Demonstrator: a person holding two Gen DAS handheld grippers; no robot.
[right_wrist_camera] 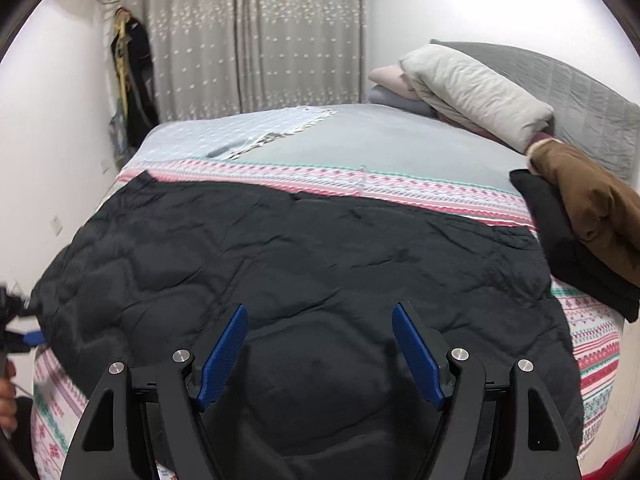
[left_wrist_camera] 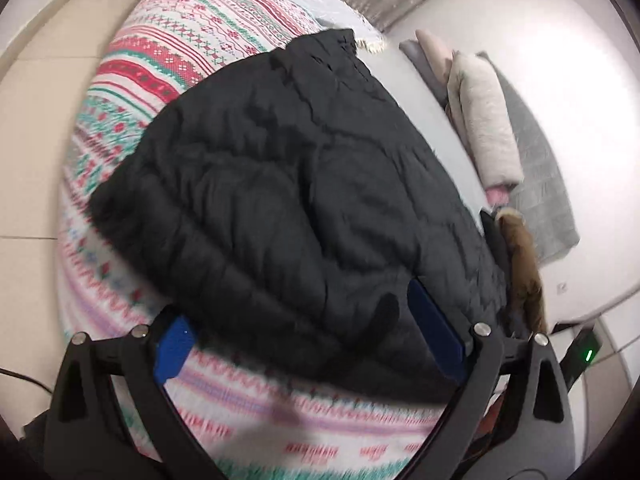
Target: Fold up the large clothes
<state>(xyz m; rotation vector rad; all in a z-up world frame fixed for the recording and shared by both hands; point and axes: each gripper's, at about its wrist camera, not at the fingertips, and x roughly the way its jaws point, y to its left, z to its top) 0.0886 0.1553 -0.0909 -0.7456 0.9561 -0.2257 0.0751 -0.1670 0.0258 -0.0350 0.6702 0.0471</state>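
Bed (right_wrist_camera: 400, 148): patterned blanket (left_wrist_camera: 168, 60), black coat (right_wrist_camera: 300, 260) spread flat.
Right view only: curtain (right_wrist_camera: 256, 36).
Left gripper (left_wrist_camera: 304, 340): jaws released.
Right gripper (right_wrist_camera: 320, 344): jaws released.

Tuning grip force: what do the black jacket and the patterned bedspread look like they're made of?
Black jacket: looks like thin synthetic shell, probably nylon or polyester, matte, quilted and puffy with fine wrinkles. Patterned bedspread: looks like woven or knit cotton-type fabric, matte, with red and green banded motifs; the fibre itself can't be told.
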